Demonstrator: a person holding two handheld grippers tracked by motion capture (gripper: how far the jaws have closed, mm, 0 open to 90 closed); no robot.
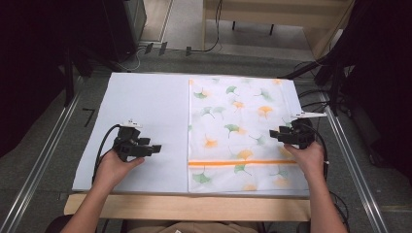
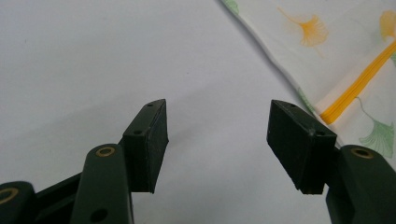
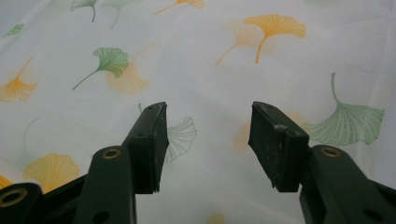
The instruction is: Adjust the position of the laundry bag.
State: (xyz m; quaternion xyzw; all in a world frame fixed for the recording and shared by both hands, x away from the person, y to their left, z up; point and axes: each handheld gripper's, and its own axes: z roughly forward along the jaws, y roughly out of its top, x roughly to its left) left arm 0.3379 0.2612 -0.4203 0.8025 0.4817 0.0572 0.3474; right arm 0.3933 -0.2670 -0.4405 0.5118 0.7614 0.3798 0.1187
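Observation:
A white cloth (image 1: pixel 238 131) printed with green and orange ginkgo leaves and crossed by an orange stripe (image 1: pixel 242 163) lies flat on the right half of a pale sheet (image 1: pixel 141 116). My left gripper (image 1: pixel 156 147) hovers open over the bare sheet, left of the cloth's edge; the left gripper view has the cloth (image 2: pixel 345 60) at upper right and nothing between the jaws (image 2: pixel 218 140). My right gripper (image 1: pixel 275 134) stands open over the cloth's right side, pointing left. The right gripper view has leaf-print cloth (image 3: pixel 210 65) beneath the empty jaws (image 3: pixel 209 142).
The sheet rests on a wooden table (image 1: pixel 184 208) with its front edge near the person. Metal rails (image 1: pixel 43 155) run along both sides. Cables (image 1: pixel 311 97) and dark equipment stand at the right and back left.

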